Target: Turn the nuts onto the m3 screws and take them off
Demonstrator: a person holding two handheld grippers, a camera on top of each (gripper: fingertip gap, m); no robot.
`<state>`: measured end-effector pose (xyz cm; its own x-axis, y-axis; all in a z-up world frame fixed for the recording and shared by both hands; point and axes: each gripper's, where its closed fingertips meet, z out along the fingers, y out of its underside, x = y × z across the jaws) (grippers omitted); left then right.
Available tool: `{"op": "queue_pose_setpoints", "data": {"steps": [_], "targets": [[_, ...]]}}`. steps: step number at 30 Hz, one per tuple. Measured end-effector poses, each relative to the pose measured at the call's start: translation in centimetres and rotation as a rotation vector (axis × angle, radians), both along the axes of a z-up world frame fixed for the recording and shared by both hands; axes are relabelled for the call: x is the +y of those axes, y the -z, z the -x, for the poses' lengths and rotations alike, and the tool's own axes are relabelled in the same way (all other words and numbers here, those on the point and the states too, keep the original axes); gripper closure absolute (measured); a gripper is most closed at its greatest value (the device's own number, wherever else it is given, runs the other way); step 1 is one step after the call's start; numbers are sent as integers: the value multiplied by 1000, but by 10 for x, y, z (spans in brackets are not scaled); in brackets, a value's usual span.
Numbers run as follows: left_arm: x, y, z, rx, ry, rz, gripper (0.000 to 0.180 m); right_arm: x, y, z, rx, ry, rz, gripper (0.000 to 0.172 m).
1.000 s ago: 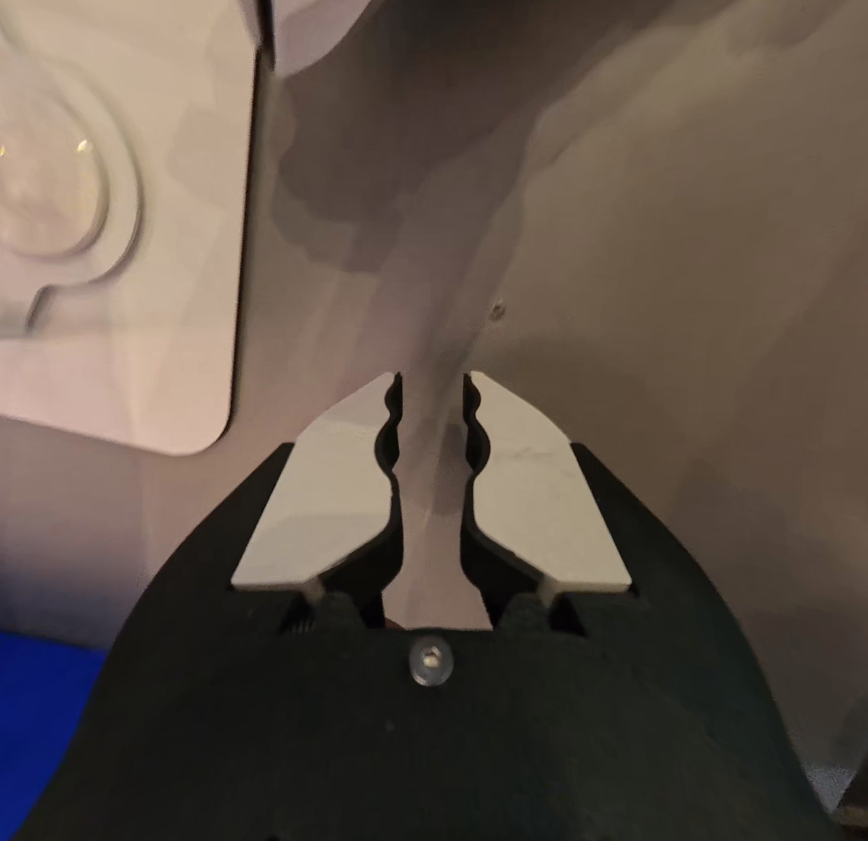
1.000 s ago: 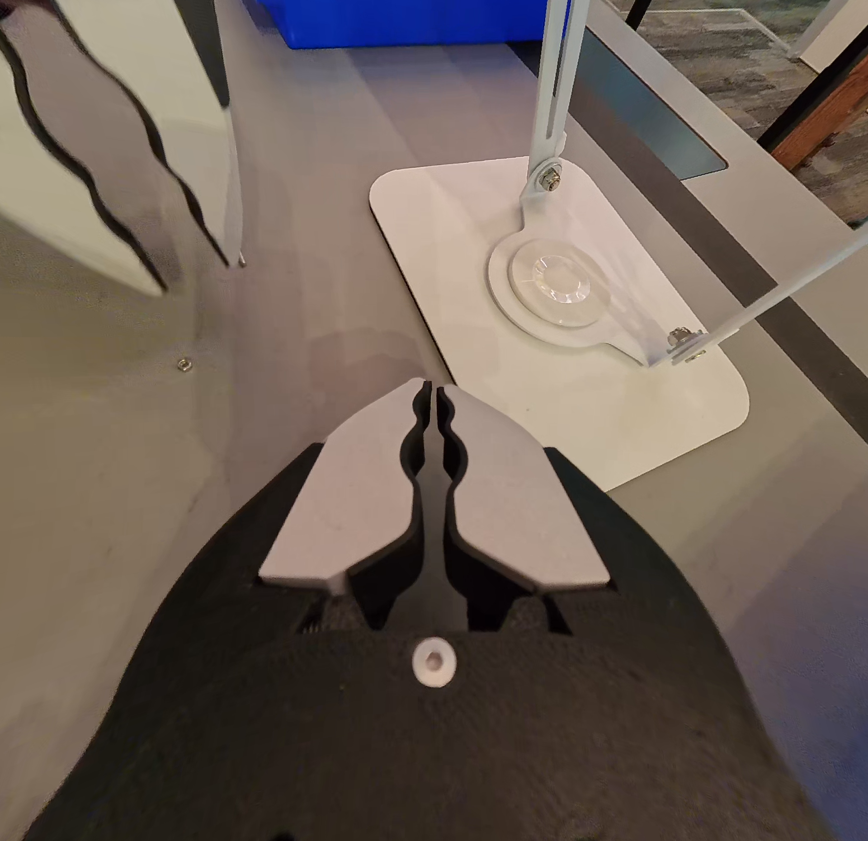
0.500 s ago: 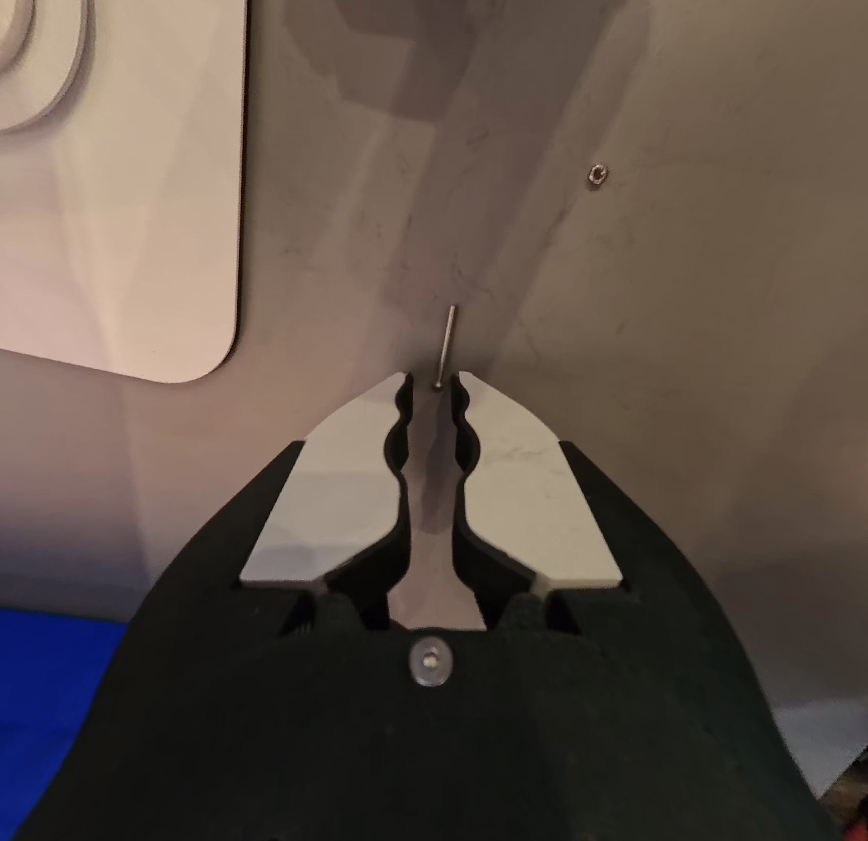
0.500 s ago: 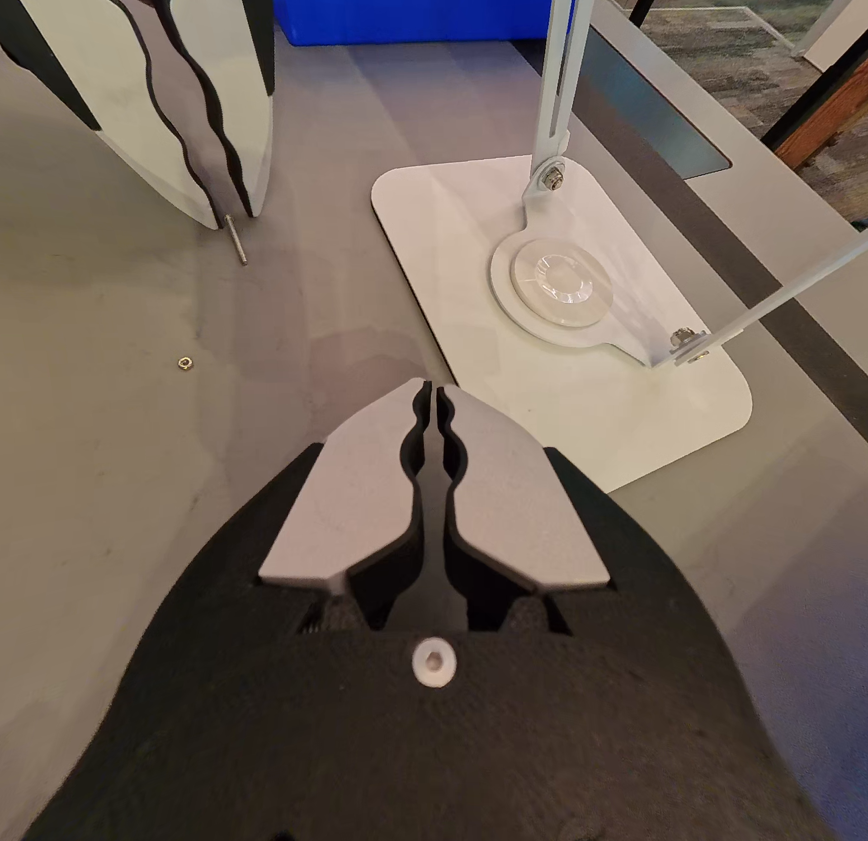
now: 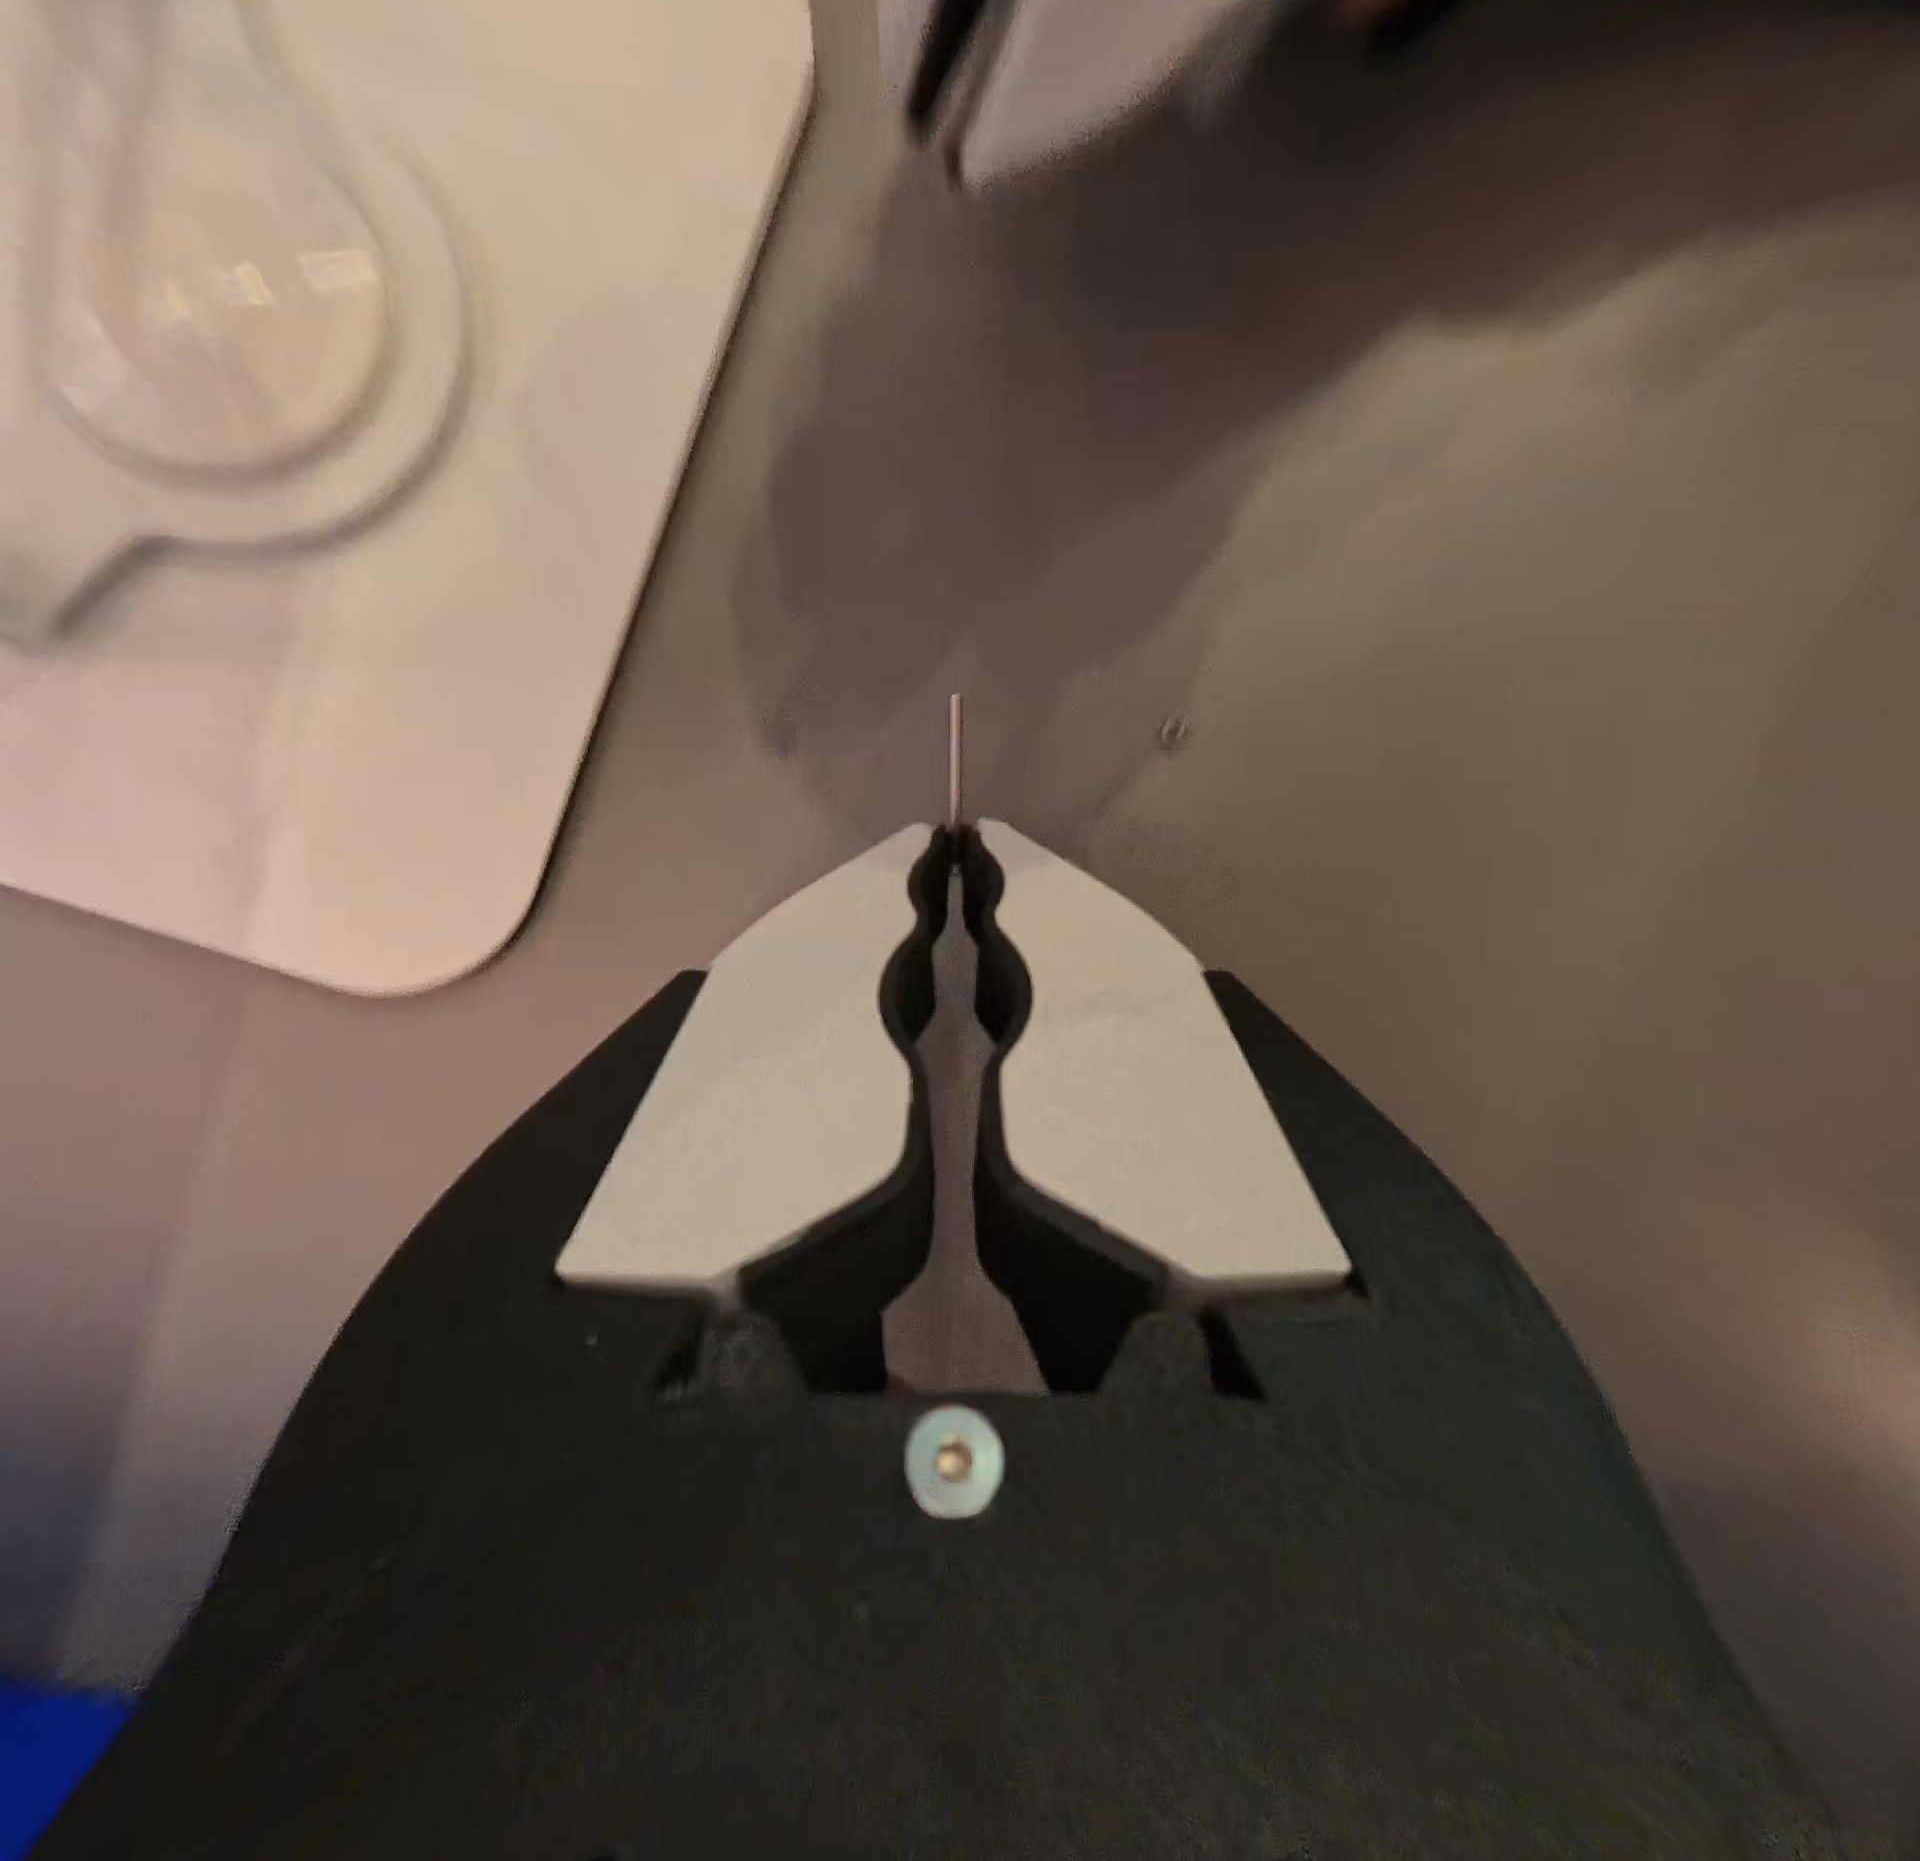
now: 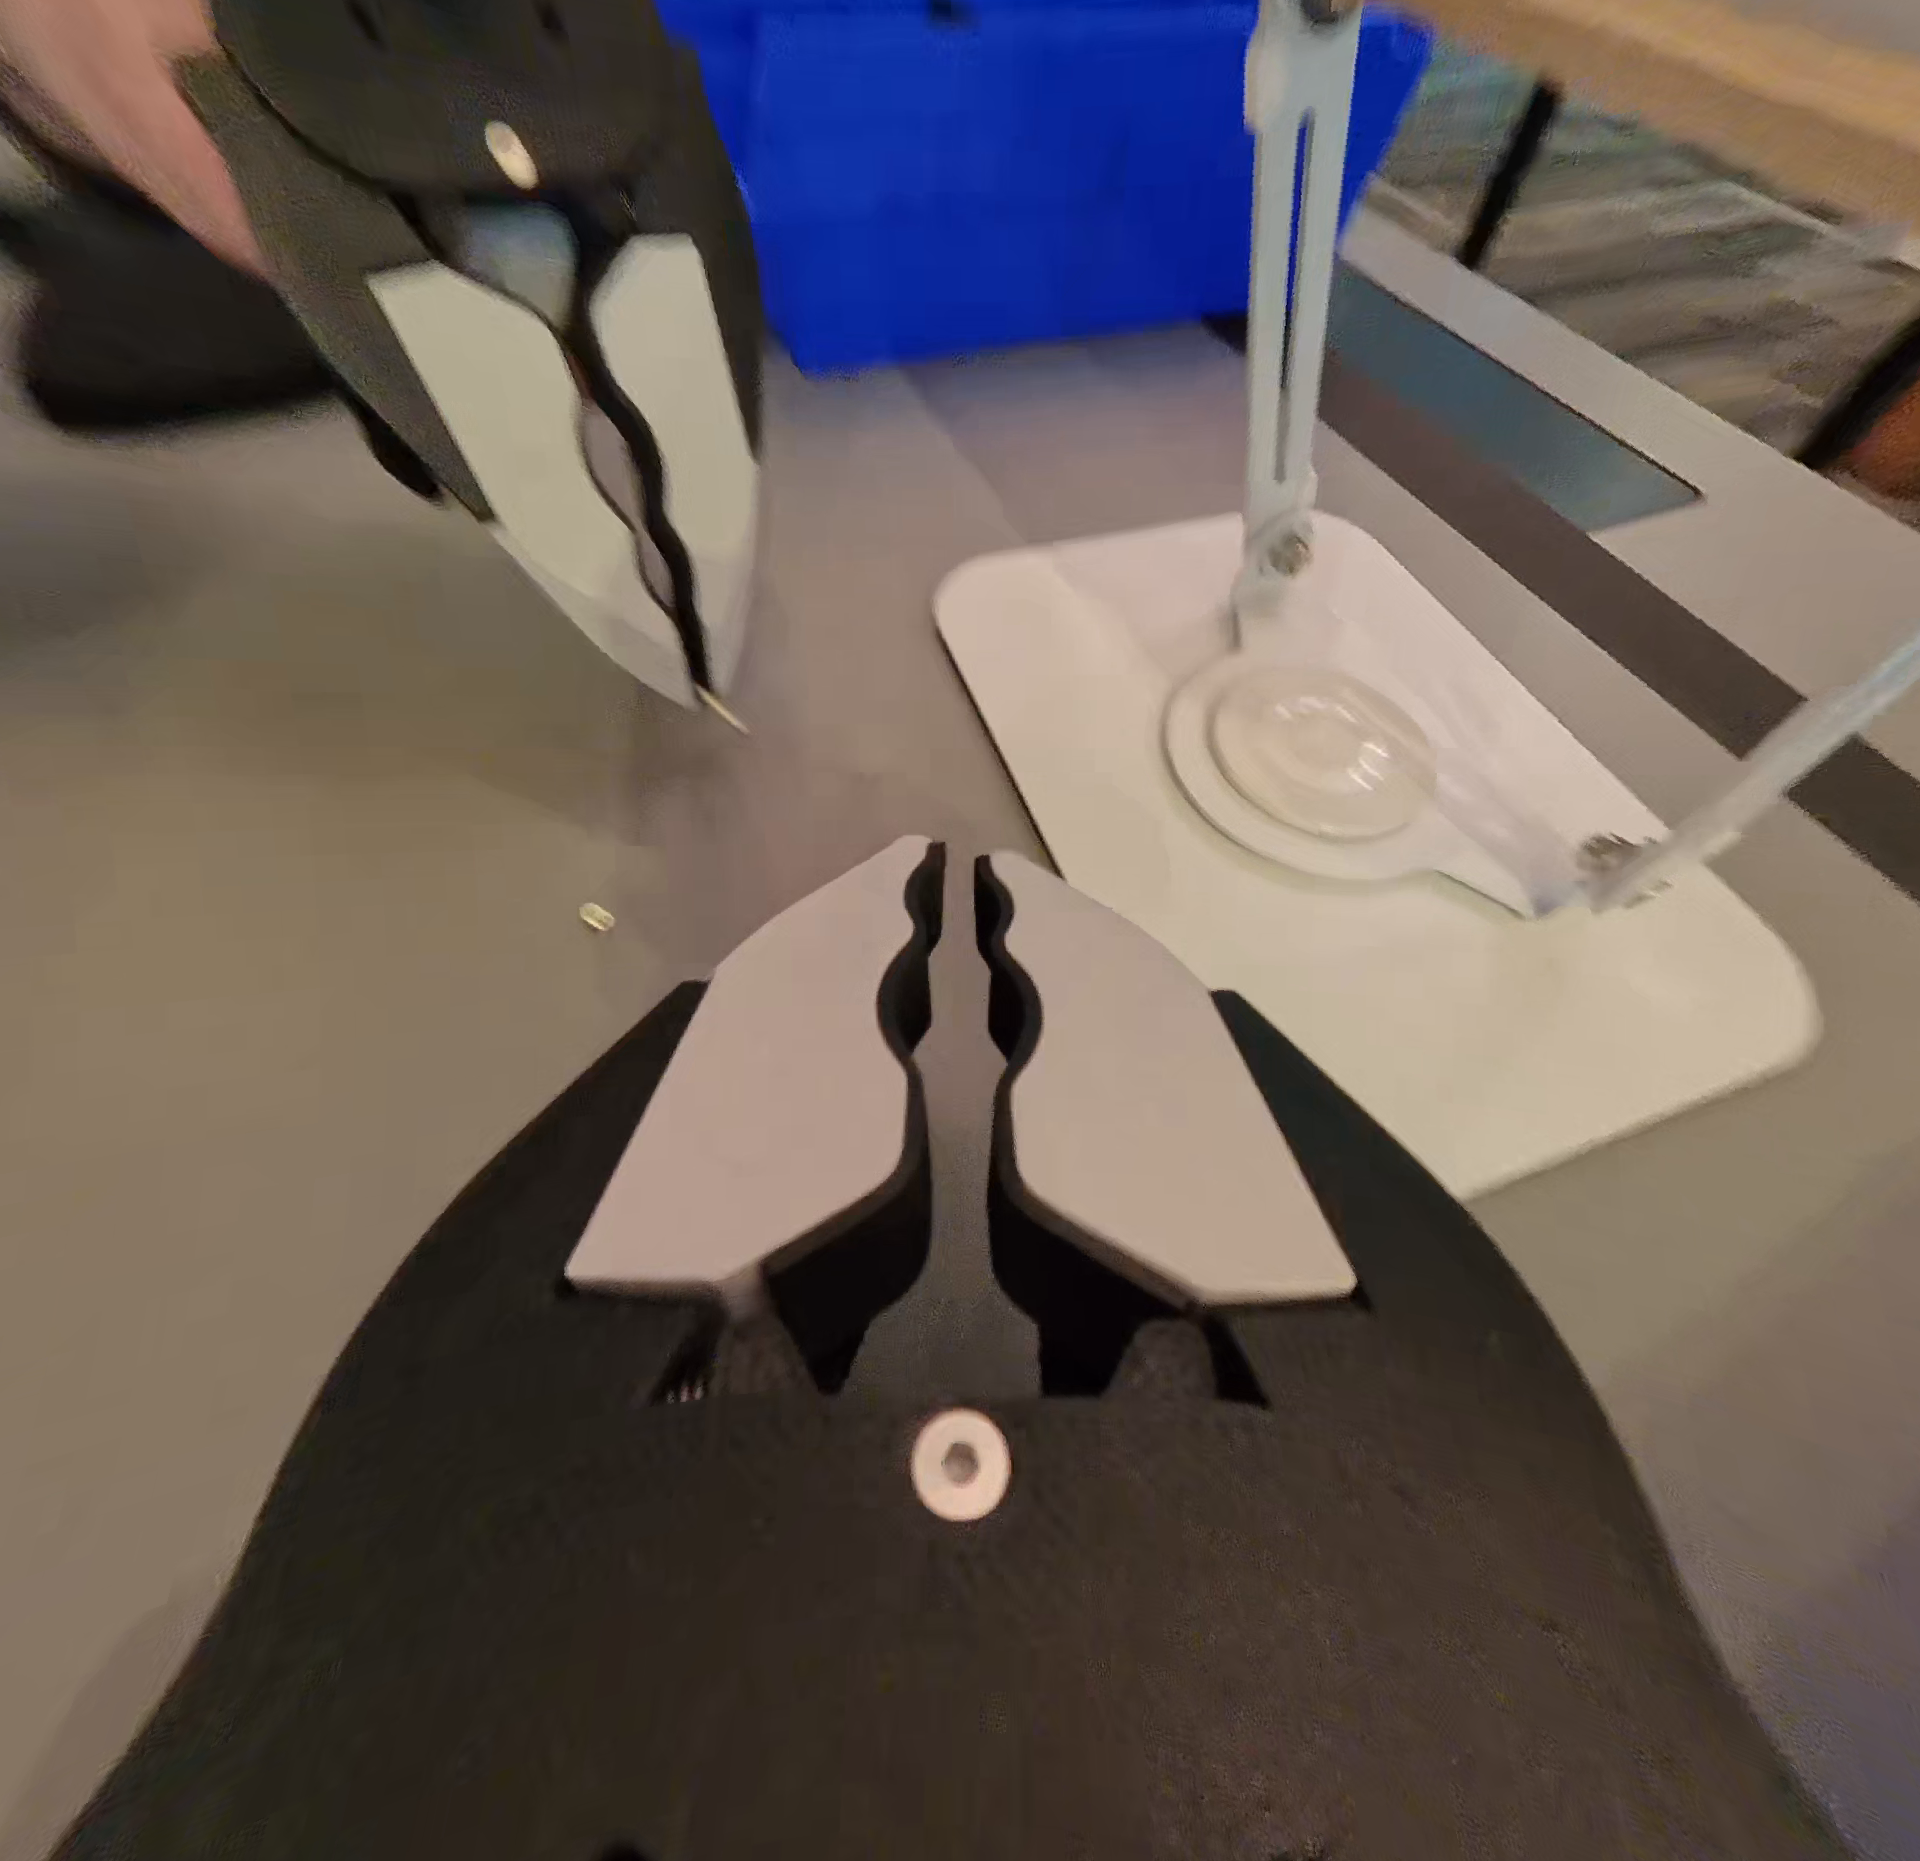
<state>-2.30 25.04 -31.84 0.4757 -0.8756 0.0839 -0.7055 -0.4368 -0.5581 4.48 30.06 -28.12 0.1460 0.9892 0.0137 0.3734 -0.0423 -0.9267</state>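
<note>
My left gripper (image 5: 957,832) pinches a thin metal pin (image 5: 955,762) at mid-frame (lifted off the grey table (image 6: 260,876)), while my right gripper (image 6: 958,855), narrowly parted and empty, hovers near a small nut (image 6: 596,917) lying lower left.

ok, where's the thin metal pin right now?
Pinched at the tips of the left gripper, the thin metal pin sticks out forward over the grey table, between the white base plate and a small nut.
</note>
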Motion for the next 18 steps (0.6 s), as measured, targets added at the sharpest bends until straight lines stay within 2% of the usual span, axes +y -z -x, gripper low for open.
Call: {"op": "queue_pose_setpoints", "data": {"steps": [4, 7, 10, 15, 18], "targets": [[6, -51, -43, -442, -45, -98, 178, -11, -42, -2, 323, -111, 226, 155], [9, -70, -62, -643, -62, -137, 178, -17, -61, -6, 455, -173, 304, 149], [9, -78, -74, -742, -64, -143, 179, -27, -69, -6, 482, -244, 299, 148], [9, -83, -84, -786, -53, -148, 178, -32, -71, -5, 516, -277, 361, 151], [8, -84, -86, -805, -51, -143, 178, -33, -73, -7, 530, -297, 378, 163]]}}
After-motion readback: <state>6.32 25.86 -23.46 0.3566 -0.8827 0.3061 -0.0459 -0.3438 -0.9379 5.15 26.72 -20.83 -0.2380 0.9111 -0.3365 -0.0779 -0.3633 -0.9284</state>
